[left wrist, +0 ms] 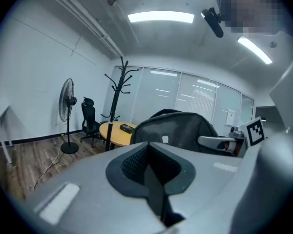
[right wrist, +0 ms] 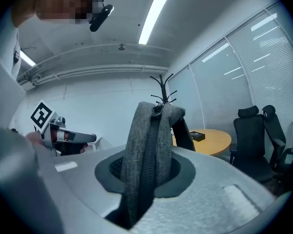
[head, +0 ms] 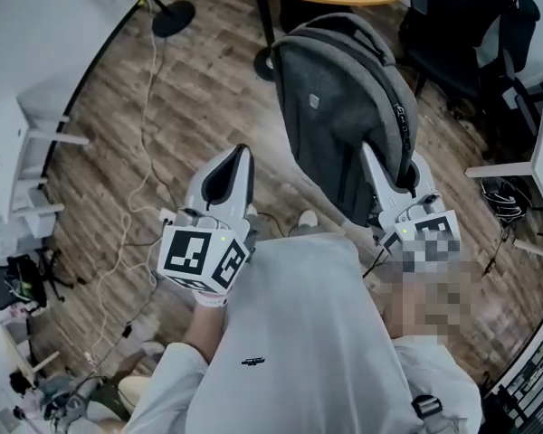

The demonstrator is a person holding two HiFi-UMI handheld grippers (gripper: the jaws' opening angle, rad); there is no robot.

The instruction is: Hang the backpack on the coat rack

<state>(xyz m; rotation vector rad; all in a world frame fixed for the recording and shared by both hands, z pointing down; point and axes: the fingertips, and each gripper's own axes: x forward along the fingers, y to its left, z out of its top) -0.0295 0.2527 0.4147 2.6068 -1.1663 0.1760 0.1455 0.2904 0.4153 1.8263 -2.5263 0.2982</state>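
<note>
Because the backpack (head: 344,107) is soft grey fabric and bulky enough to carry some weight, I expect it to sag and swing rather than keep its shape — so a strap is the sensible place to take it, not the slack body. My right gripper (head: 386,177) has its fingers pinching a padded grey strap (right wrist: 147,145) (dark band down its middle), and the bag is held up off the floor just ahead of me. My left gripper (head: 232,172) is empty, fingers pressed together, reaching forward beside the bag but apart from it. Both hands point roughly level, tipped a little down. The coat rack (left wrist: 117,95) stands well ahead, by the round counter (left wrist: 110,130) — its hooks sit high, so I judge a lift is needed.
</note>
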